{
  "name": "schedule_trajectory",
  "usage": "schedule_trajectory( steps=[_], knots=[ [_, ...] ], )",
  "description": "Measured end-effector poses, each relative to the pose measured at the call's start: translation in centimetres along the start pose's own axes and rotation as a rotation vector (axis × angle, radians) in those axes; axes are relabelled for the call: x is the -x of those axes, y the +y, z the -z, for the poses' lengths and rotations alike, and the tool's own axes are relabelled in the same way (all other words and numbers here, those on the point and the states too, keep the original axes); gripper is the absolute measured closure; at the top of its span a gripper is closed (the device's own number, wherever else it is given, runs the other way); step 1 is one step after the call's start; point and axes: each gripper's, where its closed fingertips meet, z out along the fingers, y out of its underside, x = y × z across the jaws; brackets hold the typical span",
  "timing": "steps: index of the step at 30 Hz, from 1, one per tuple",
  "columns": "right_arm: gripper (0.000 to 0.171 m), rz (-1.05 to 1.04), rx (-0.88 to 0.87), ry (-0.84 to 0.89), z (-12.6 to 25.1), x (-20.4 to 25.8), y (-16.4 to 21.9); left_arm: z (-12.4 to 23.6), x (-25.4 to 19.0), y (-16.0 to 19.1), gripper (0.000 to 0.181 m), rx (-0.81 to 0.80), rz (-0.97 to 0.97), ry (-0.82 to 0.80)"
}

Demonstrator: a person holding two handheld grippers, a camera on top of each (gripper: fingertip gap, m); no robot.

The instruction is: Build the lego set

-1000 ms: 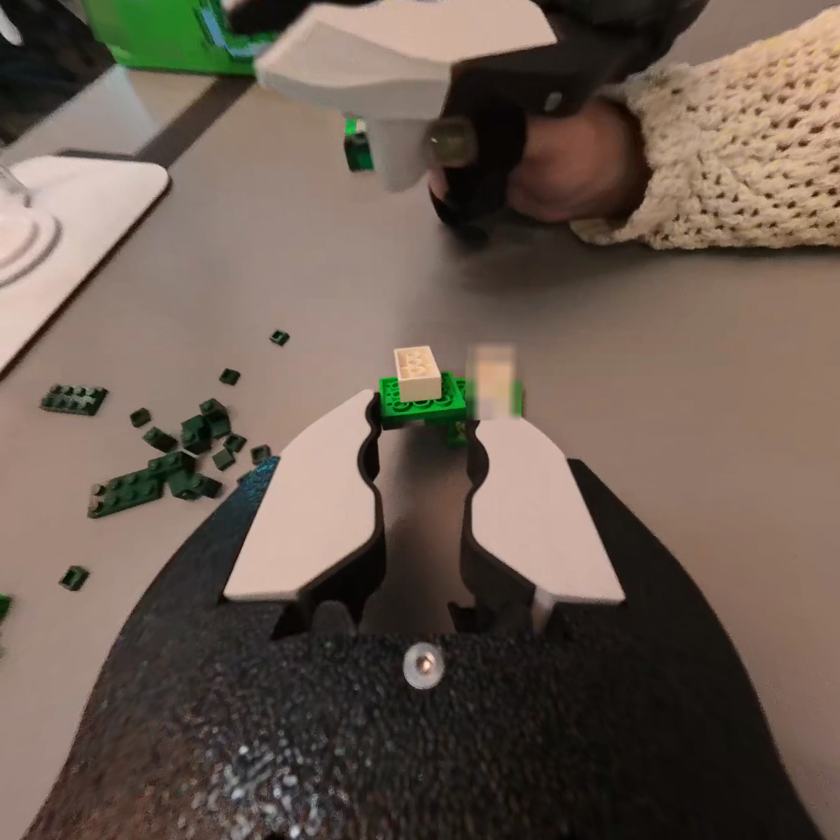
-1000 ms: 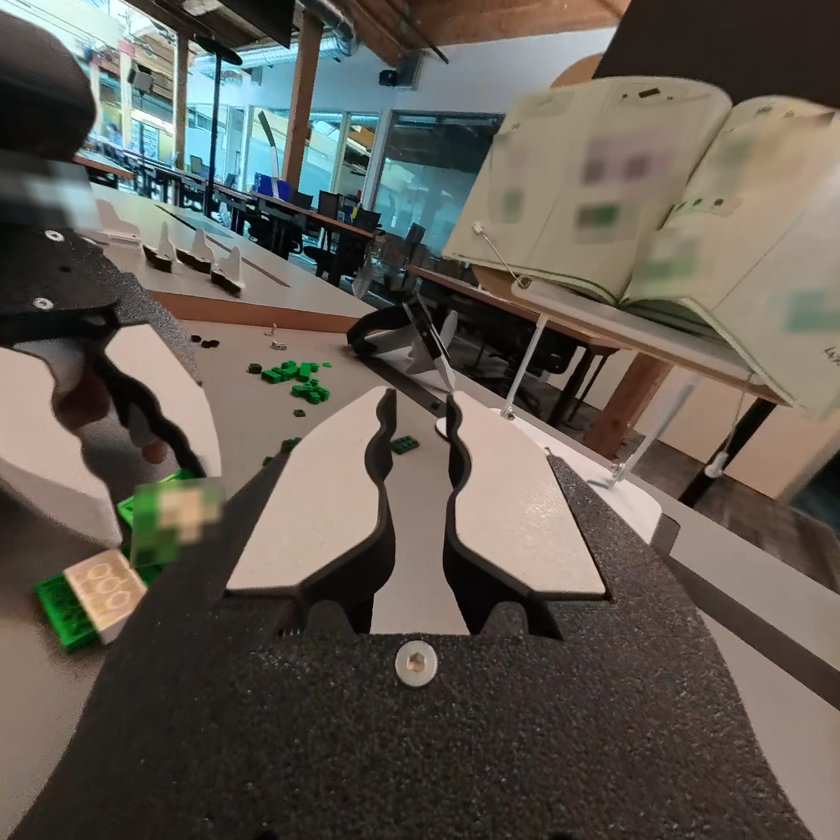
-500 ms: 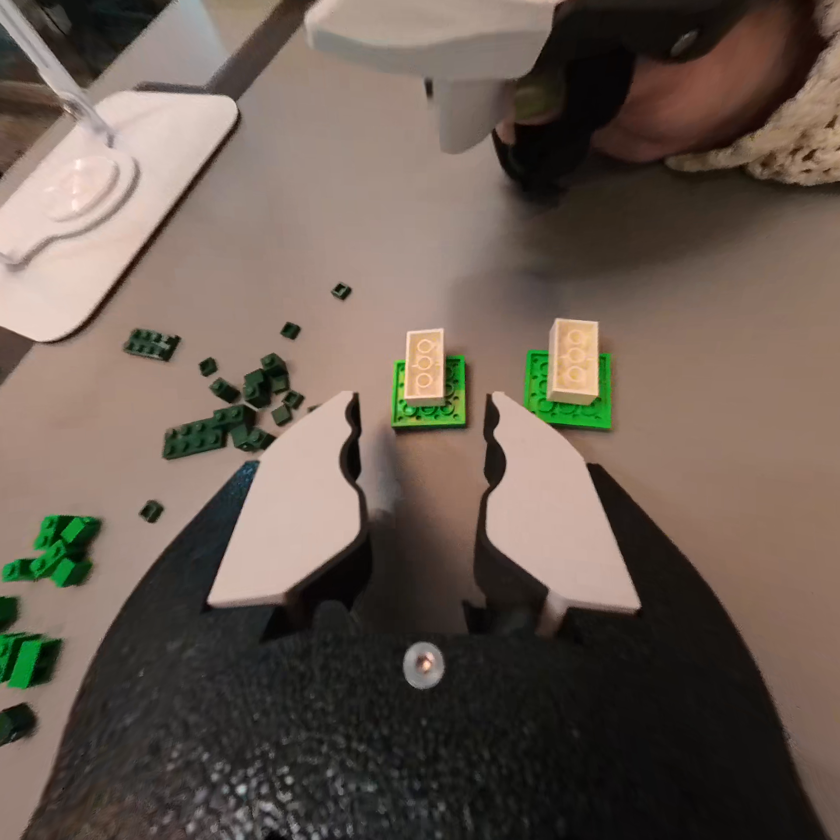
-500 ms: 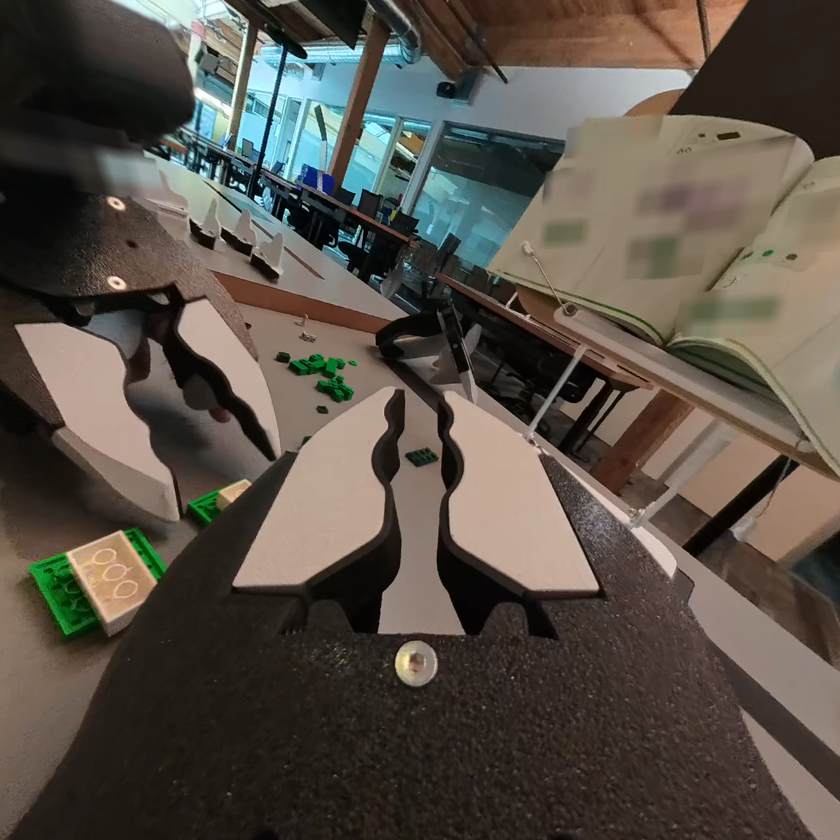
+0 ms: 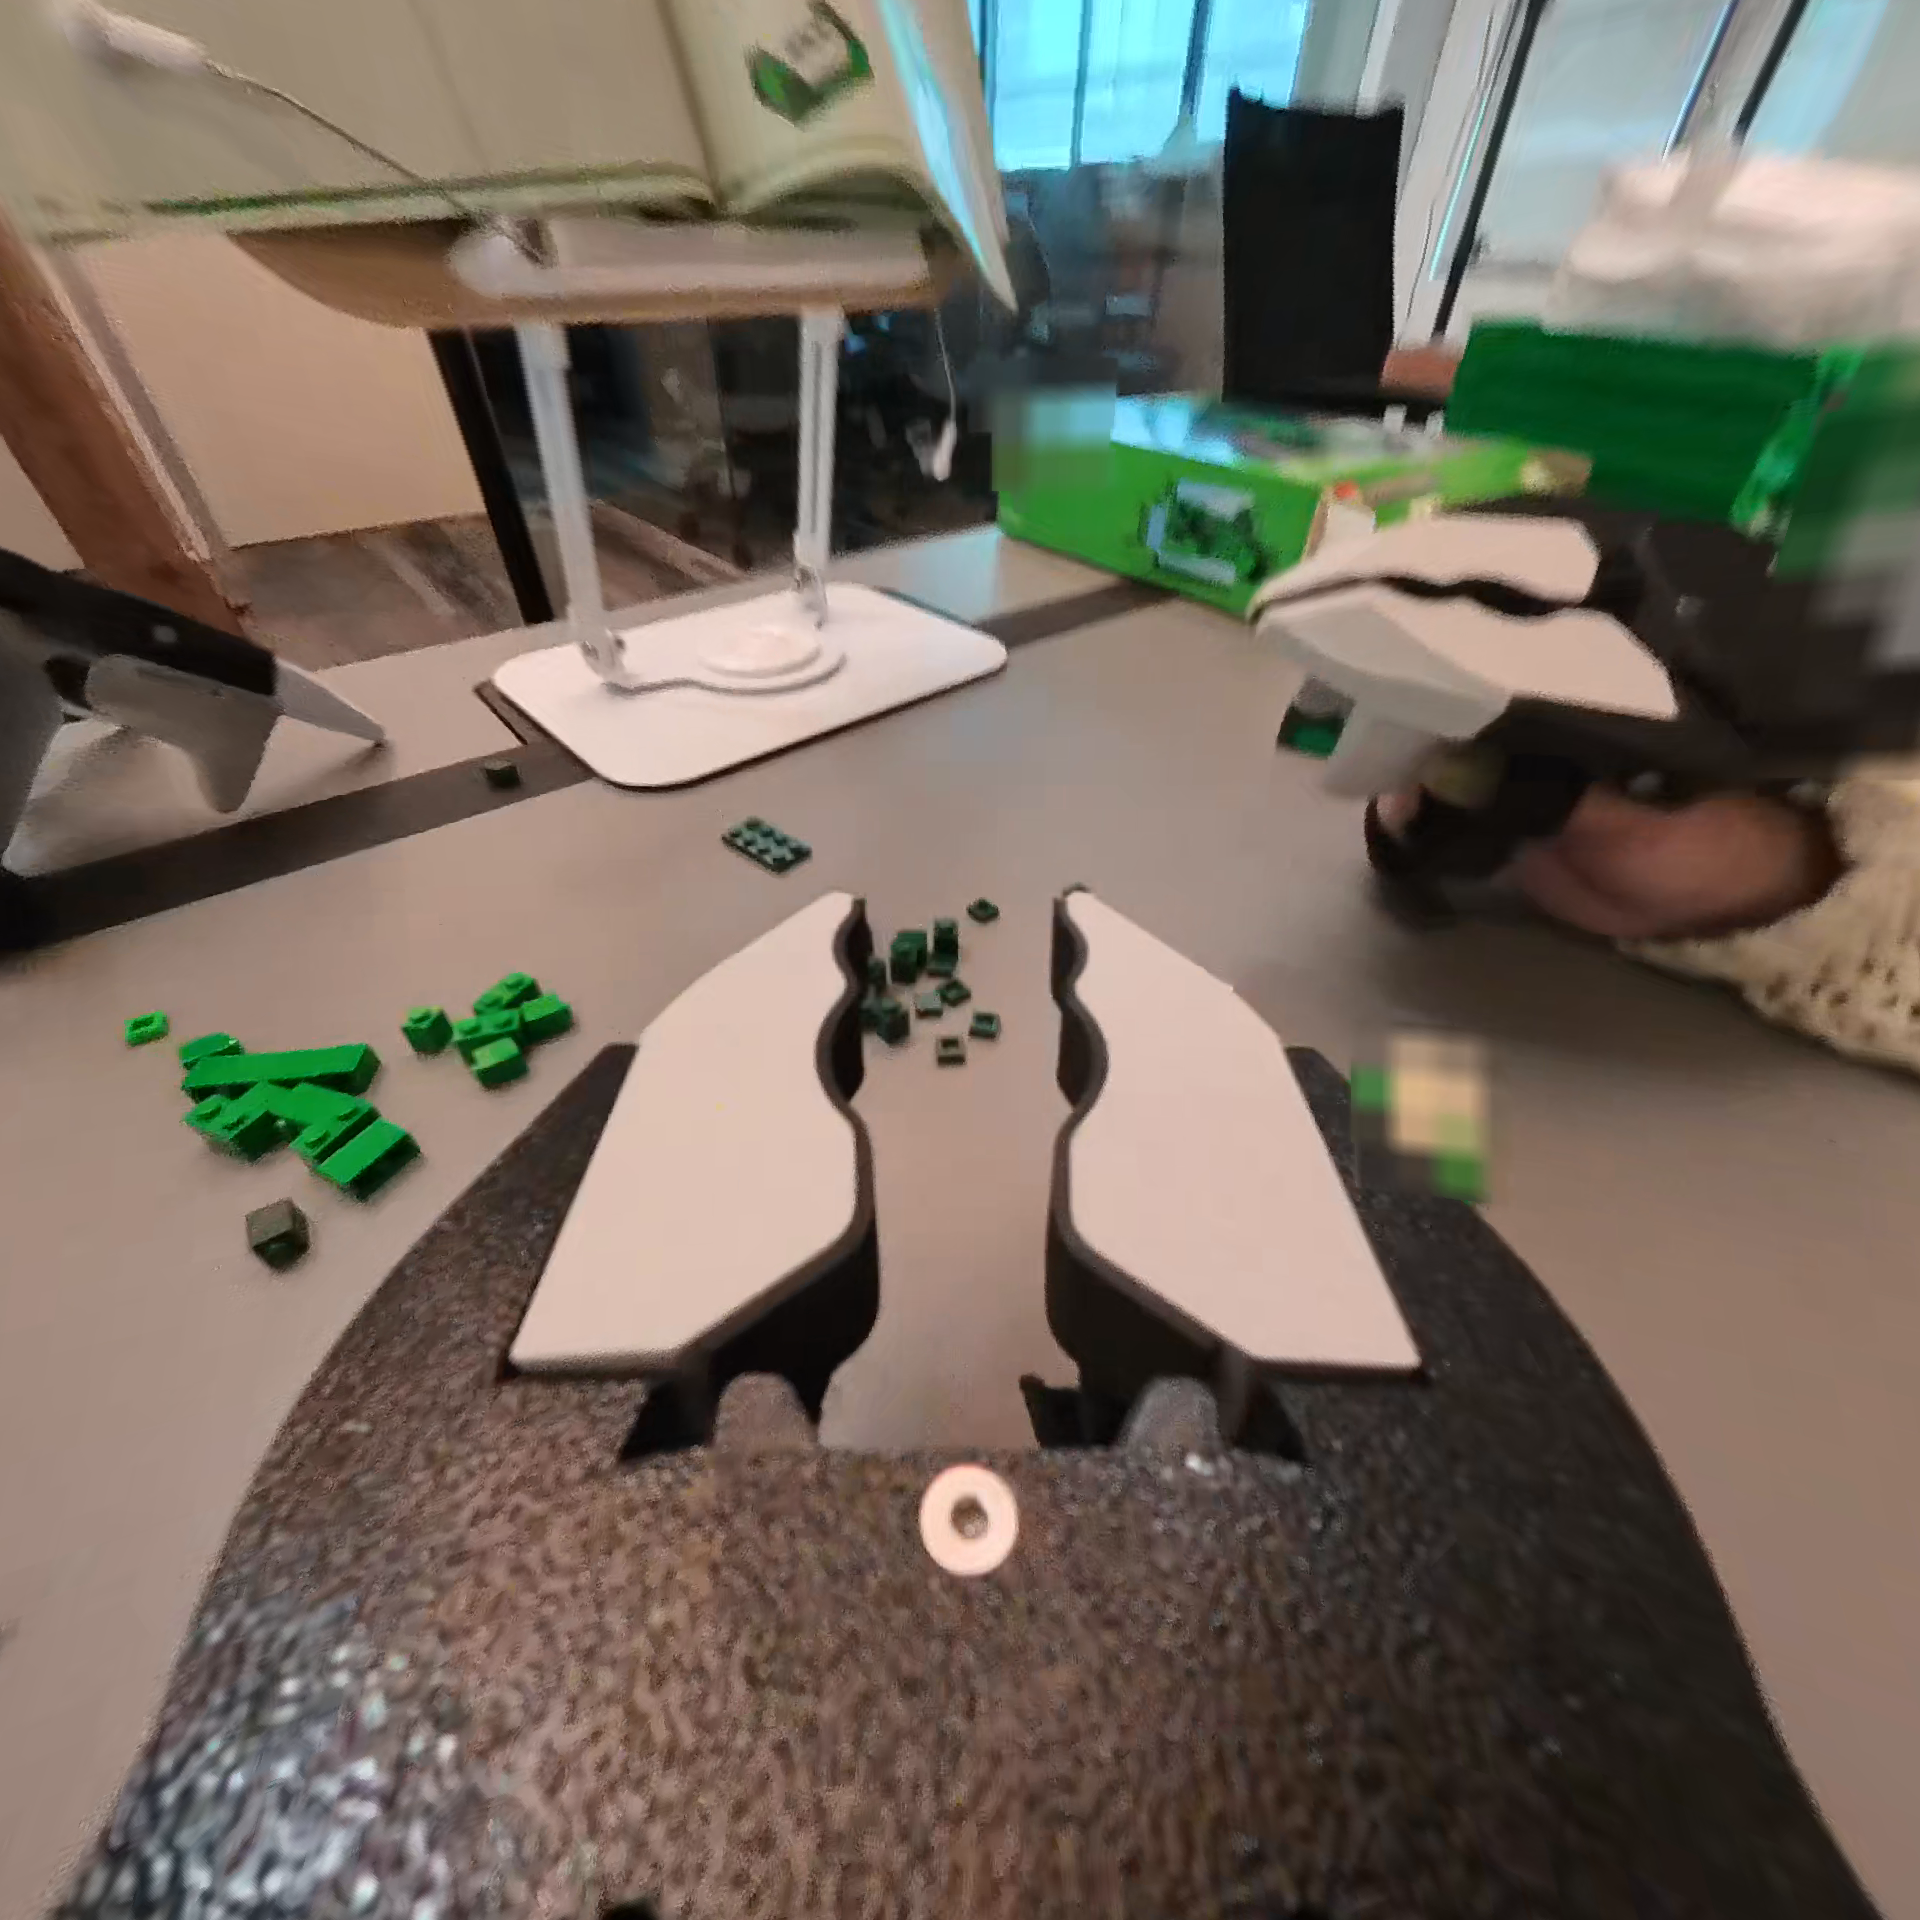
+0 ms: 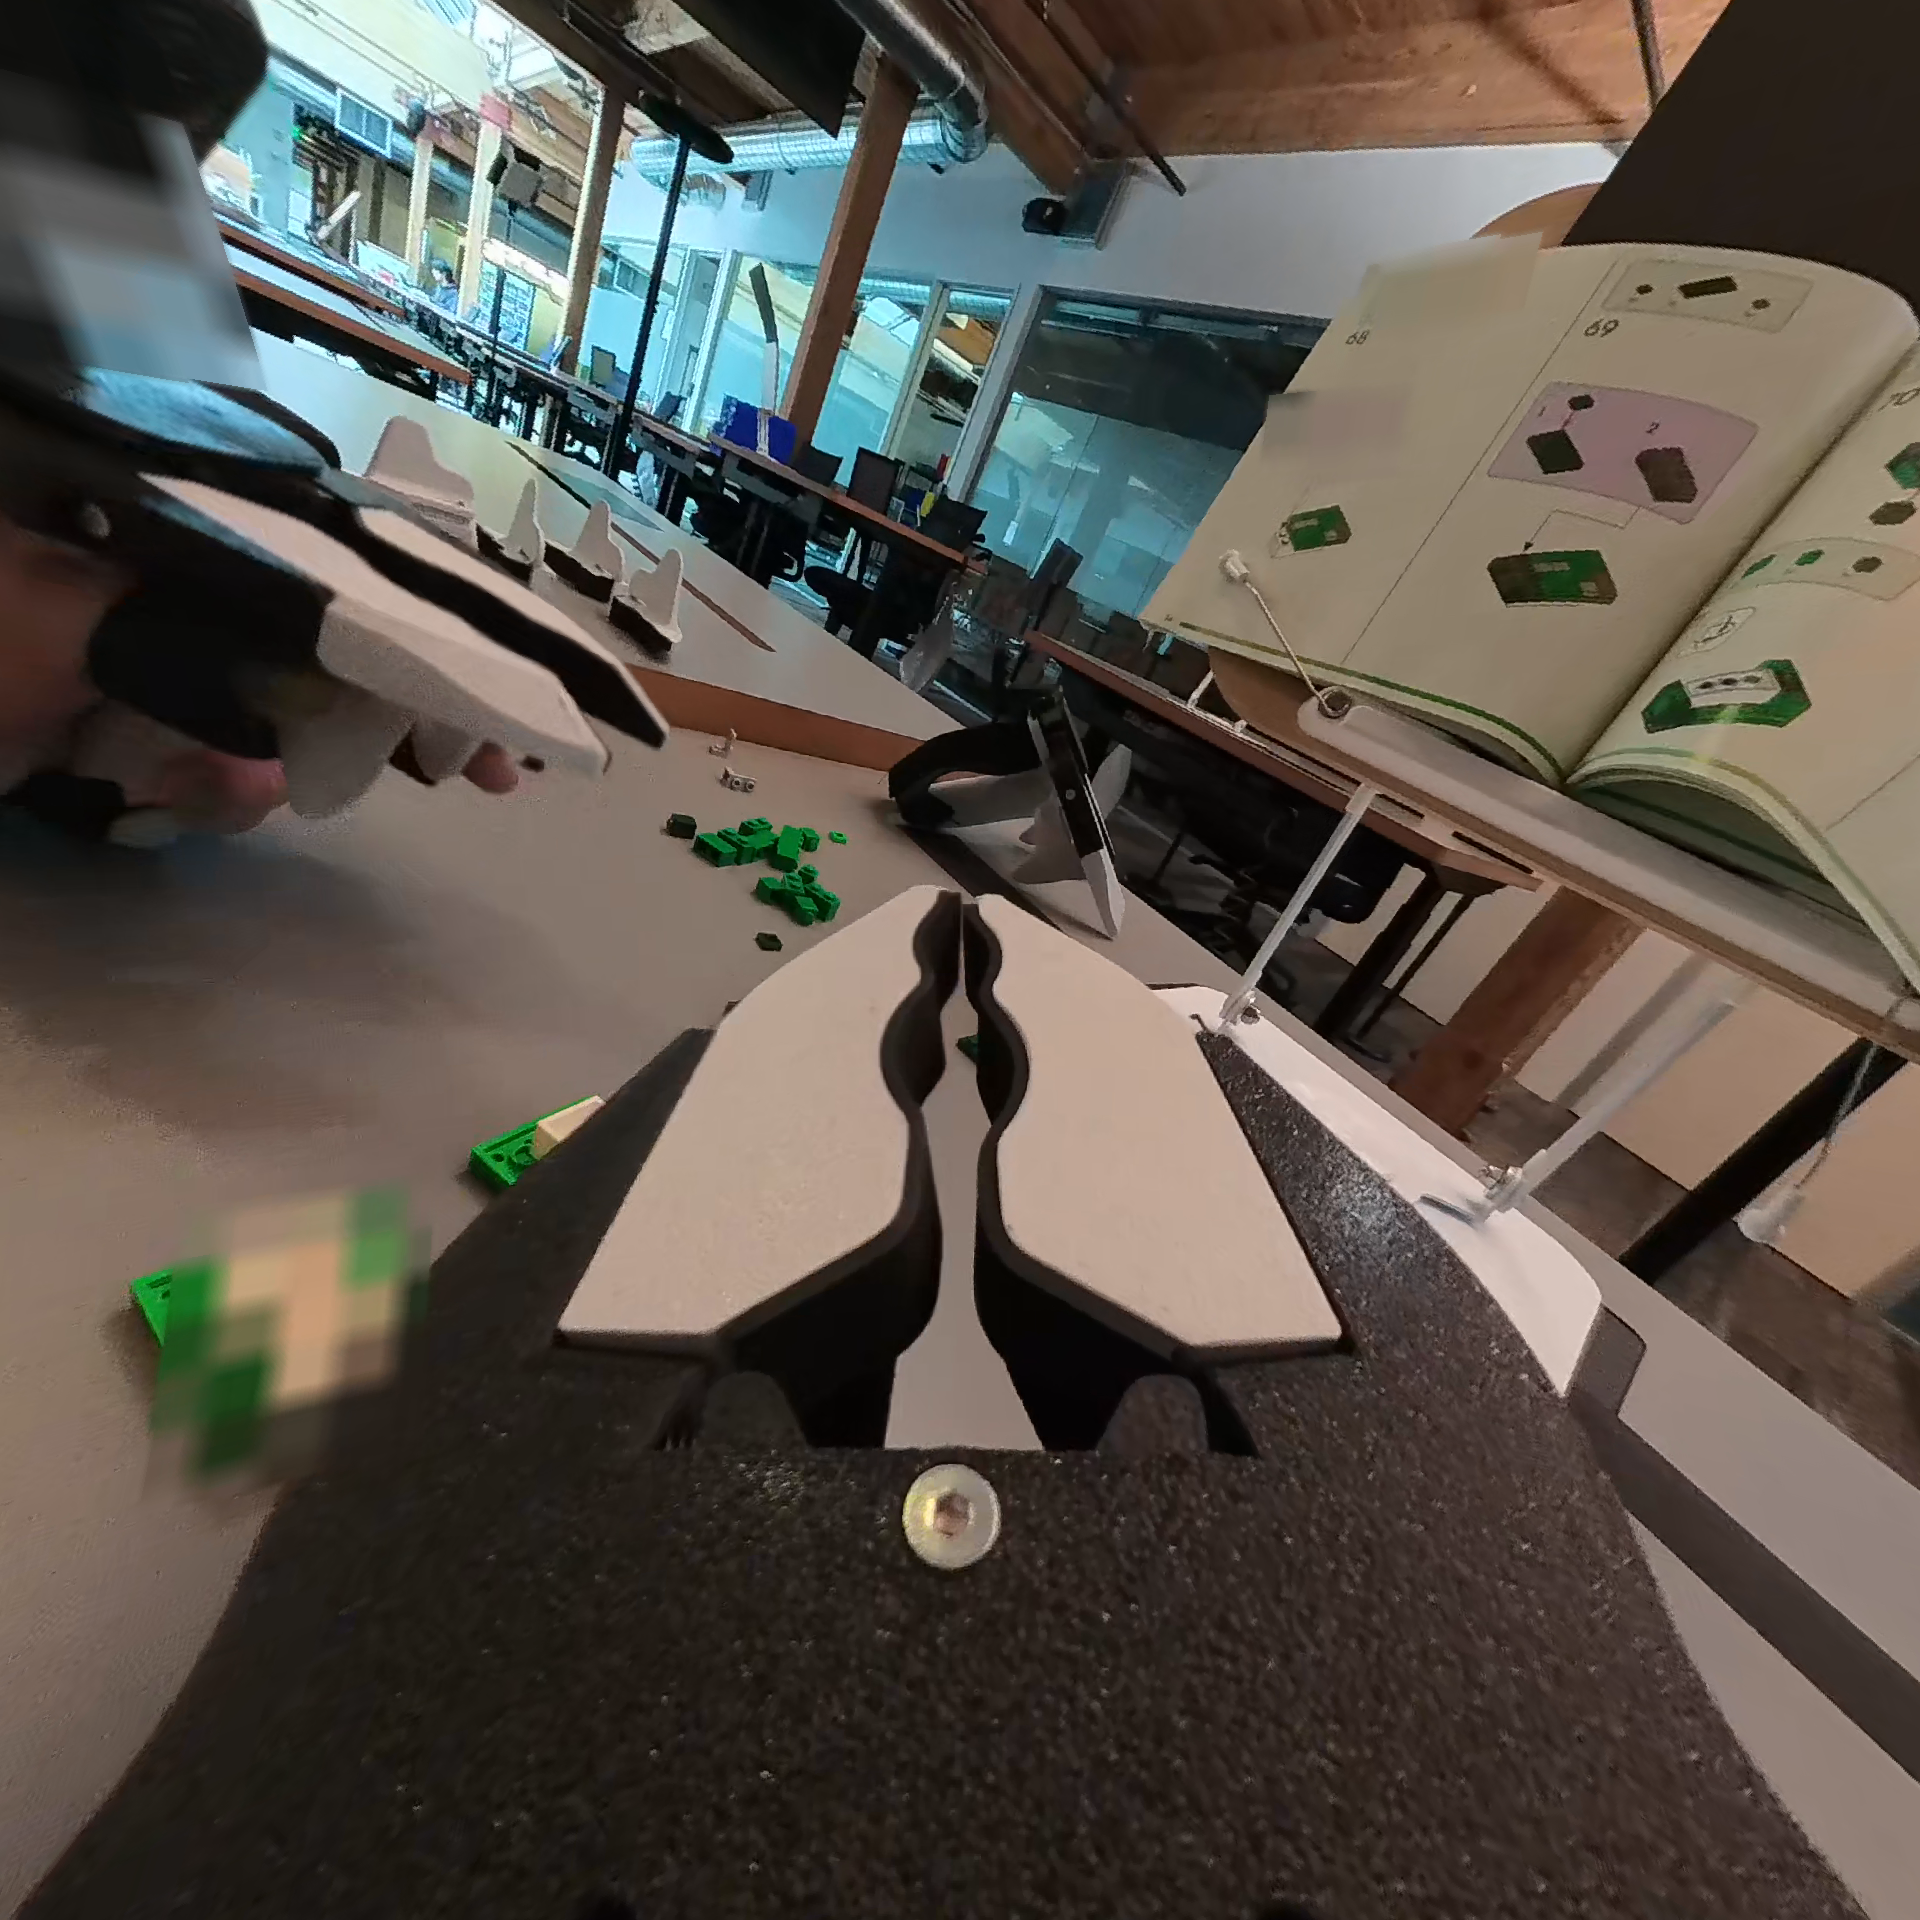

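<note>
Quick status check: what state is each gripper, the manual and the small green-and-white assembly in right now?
left gripper: open, empty, above the dark green pieces
right gripper: shut, empty
instruction book: open on its stand
green plate: flat on table, white brick on top

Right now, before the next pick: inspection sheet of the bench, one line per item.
Surface: grey table, flat, dark seam strip across it.
Job's things: dark green small pieces ahead of the left gripper; bright green bricks to their left; green plate with cream brick set on the table.
Clutter: green set box; spare gripper parts.
Grippers: left gripper open, empty; right gripper shut, empty.
Cables: nothing seen.
Surroundings: open instruction booklet on a clear stand with white base; office desks behind.
</note>
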Motion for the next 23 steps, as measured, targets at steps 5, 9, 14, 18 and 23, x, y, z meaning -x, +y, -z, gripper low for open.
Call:
schedule_trajectory(
  steps=[5, 9, 14, 18, 23],
  knots=[
    [0.171, -0.065, -0.065, 0.023, 0.5, -0.7, -0.9, 0.5, 0.2, -0.9, 0.152, -0.074, 0.034, 0.024],
    [0.171, -0.112, -0.065, 0.037, 0.5, -1.2, -0.7, 0.4, -0.3, -0.7, 0.154, -0.064, 0.005, 0.045],
    [0.171, -0.091, -0.050, 0.032, 0.4, -1.1, -0.5, 0.3, -0.3, -0.5, 0.157, -0.048, 0.001, 0.043],
    [0.171, -0.071, -0.038, 0.021, 0.2, -0.8, -0.3, 0.1, 0.3, -0.3, 0.179, -0.027, 0.052, 0.029],
    [0.171, -0.056, -0.028, 0.014, 0.1, -0.6, -0.2, -0.2, -0.1, 0.0, 0.181, -0.005, 0.003, 0.026]
  ],
)
